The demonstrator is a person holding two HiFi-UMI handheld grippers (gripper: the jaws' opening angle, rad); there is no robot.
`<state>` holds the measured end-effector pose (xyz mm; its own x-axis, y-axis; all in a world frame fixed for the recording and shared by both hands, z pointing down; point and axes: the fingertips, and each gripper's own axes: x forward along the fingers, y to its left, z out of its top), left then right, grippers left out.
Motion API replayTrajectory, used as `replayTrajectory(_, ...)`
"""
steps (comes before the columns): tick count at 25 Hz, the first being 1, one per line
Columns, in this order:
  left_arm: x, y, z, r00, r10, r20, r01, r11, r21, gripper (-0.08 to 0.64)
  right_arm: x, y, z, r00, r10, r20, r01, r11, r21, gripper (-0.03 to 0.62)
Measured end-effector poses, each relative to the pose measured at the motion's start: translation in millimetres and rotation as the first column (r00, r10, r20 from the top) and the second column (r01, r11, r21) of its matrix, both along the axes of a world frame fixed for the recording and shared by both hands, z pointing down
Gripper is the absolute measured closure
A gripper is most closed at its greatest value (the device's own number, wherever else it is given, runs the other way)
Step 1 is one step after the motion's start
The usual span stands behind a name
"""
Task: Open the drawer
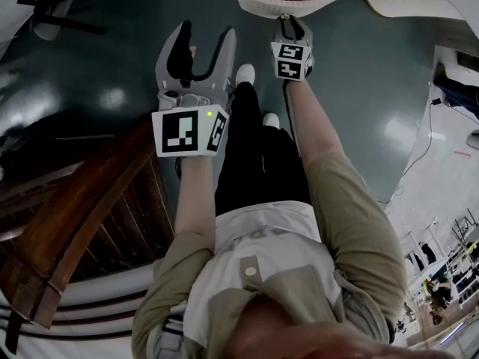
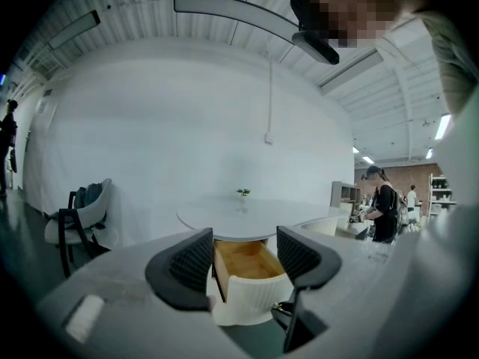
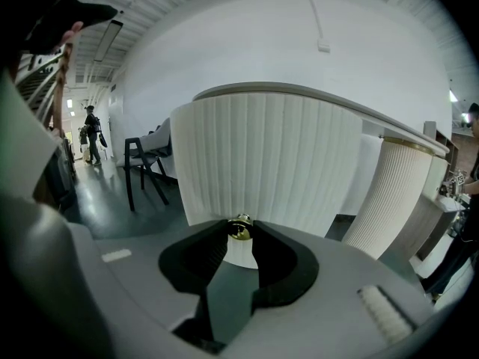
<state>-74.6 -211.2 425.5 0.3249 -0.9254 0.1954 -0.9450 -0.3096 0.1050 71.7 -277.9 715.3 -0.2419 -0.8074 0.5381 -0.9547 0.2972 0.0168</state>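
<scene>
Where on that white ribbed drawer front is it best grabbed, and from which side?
By the small brass knob on the white ribbed drawer front, approached head-on: nothing else sticks out of that curved face. The right gripper pinches it so with its jaws.

No legible text, number, brand or sign appears in any view. The left marker cube (image 1: 187,132) and right marker cube (image 1: 290,60) carry only black-and-white square patterns.

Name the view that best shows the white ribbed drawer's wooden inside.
Left gripper view: it looks into the open white ribbed drawer, showing wooden floor and sides. Head view crops it at the top edge. Right gripper view shows only the ribbed front and small brass knob.
</scene>
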Motion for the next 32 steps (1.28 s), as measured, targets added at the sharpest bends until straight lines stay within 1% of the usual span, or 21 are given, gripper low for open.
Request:
replayTrajectory(9, 5, 4, -3, 1.0, 0.003, 0.004, -0.003, 1.0, 0.001, 0.285, 4, 13, 3, 1.0, -0.014, -0.009, 0.014, 1.0, -0.015, 0.486)
replayTrajectory(14, 6, 7, -6, 1.0, -0.003, 0.01, 0.003, 1.0, 0.002, 0.285, 6, 23, 3, 1.0, -0.024, 0.001, 0.024, 0.999, -0.026, 0.486)
replayTrajectory(22, 9, 12, -4, 1.0, -0.005, 0.015, 0.005, 1.0, 0.001, 0.285, 6, 35, 6, 0.998, -0.056, 0.002, 0.056, 0.998, -0.015, 0.486)
replayTrajectory(26, 10, 14, -5, 1.0, -0.007, 0.018, 0.007, 1.0, 0.001, 0.285, 7, 44, 5, 0.997, -0.072, 0.0, 0.072, 0.997, -0.03, 0.486)
replayTrajectory(32, 10, 14, -5, 1.0, -0.004, 0.027, 0.004, 1.0, 0.002, 0.285, 7, 47, 7, 0.997, -0.072, 0.003, 0.072, 0.997, -0.027, 0.486)
